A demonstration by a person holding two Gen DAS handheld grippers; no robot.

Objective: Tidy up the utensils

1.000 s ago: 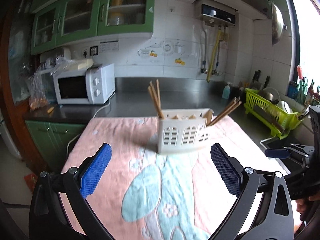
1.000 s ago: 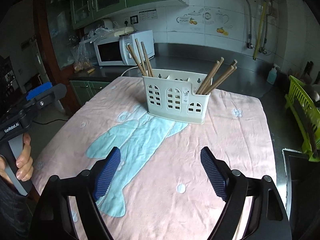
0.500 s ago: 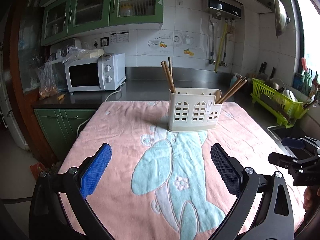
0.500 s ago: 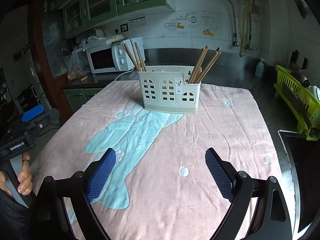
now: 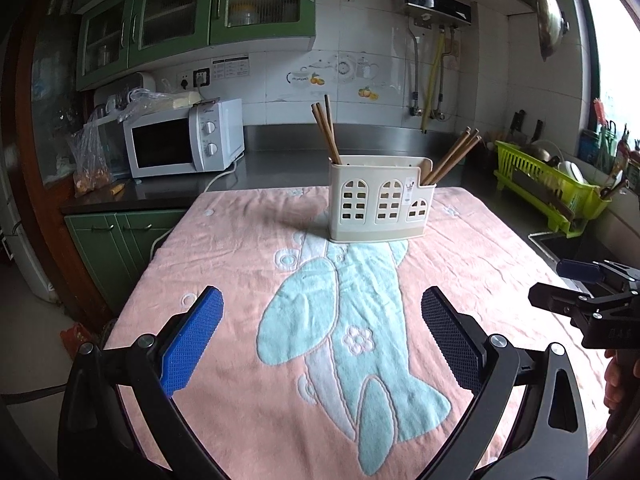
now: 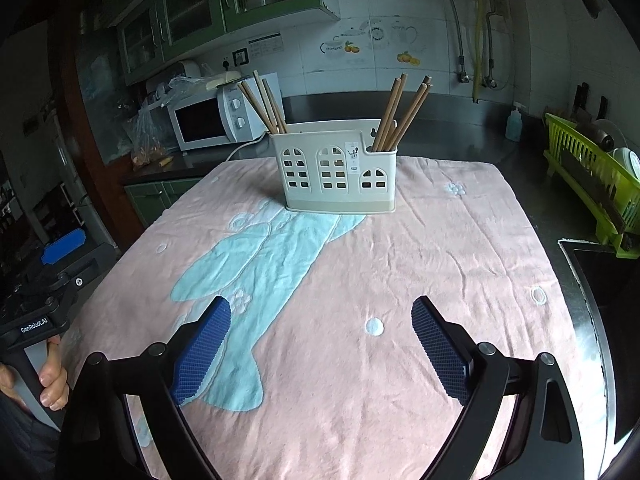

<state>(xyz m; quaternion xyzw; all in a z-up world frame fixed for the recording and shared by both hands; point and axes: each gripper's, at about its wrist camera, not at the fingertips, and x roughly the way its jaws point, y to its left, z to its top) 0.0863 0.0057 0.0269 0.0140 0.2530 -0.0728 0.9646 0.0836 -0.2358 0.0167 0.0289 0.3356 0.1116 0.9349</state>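
Counter under pink cloth, caddy far centre, chopsticks upright, leaning outward both ends. Left tongs and right tongs gape wide, empty, near side; neither clearly closer.

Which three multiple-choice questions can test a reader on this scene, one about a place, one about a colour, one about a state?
1. Where does the holder stand?
A. on the pink cloth
B. on the microwave
C. in the dish rack

2. What colour is the dish rack?
A. white
B. green
C. red

3. How is the right gripper?
A. shut on chopsticks
B. shut, holding nothing
C. open, holding nothing

Answers:
1 A, its base rests on the cloth.
2 B, its bars are bright green.
3 C, its fingers stand apart with only cloth between.
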